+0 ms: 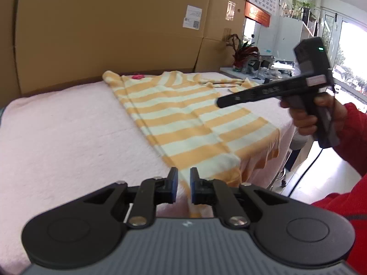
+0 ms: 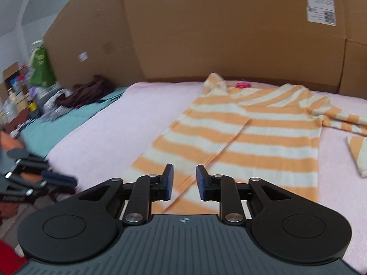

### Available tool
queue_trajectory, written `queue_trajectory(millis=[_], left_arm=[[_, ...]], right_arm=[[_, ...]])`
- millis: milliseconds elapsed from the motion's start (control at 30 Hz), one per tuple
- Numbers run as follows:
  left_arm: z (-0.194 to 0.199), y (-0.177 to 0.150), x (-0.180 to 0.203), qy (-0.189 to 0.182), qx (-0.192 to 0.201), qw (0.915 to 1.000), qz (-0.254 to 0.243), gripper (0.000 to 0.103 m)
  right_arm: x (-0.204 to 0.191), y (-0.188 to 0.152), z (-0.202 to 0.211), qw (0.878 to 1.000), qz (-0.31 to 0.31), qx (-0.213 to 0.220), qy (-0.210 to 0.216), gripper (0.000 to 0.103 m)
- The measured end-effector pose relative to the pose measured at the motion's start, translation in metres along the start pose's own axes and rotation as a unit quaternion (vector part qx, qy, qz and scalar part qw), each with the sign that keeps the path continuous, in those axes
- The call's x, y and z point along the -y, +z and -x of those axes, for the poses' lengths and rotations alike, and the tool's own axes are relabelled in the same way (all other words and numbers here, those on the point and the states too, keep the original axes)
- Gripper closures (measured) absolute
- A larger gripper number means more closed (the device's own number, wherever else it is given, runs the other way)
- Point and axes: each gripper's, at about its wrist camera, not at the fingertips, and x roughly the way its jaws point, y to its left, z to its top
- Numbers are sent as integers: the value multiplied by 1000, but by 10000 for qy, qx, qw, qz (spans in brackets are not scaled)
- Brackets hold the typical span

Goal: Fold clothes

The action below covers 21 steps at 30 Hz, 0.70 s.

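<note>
Black jaws of the left gripper [image 1: 183, 184] stand a narrow gap apart just above the near hem of the striped shirt [image 1: 183, 119], with no cloth visibly pinched between the blue pads. The right gripper [image 2: 184, 182] stands open and empty above that same hem, its jaws well apart. Beyond the hem, the shirt lies flat on the pink blanket [image 1: 68, 137], one side already folded lengthwise over its middle; the other sleeve [image 2: 344, 116] lies out sideways from the shirt, not yet folded in. Past the shirt's collar sits a small pink object [image 2: 243, 84], and behind that a wall of cardboard boxes [image 2: 229, 23]. The step in hand looks like a release after the first side fold. Next, probably, both grippers must reach the loose sleeve and the shirt's unfolded edge, pinch them, and carry them across.
</note>
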Motion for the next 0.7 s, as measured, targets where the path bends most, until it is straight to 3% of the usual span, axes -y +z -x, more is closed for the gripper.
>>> queue_trajectory(millis=[133, 200, 300, 400, 500, 600, 633, 700], left_arm=[[-46, 3, 4, -180, -316, 9993, -20, 98], [-46, 3, 0, -299, -289, 9991, -21, 96], [-44, 8, -10, -391, -425, 9983, -26, 85], [-43, 30, -24, -81, -269, 9993, -253, 82], [-55, 68, -55, 309, 184, 9991, -233, 77], [-92, 107, -99, 378, 352, 9984, 210, 82], [-106, 118, -110, 356, 329, 9983, 317, 102], [-139, 138, -125, 461, 220, 9978, 416, 103]], right_arm=[[16, 26, -55, 9986, -425, -177, -252, 76], [25, 32, -77, 9980, -547, -266, -196, 76], [40, 36, -98, 9958, -778, -378, -312, 78], [54, 44, -109, 9934, -991, -368, -442, 85], [59, 56, -109, 9937, -1027, -154, -432, 79], [61, 61, -113, 9948, -866, -130, -511, 79], [63, 60, -115, 9946, -817, -154, -621, 78], [71, 53, -117, 9947, -770, -146, -672, 77]])
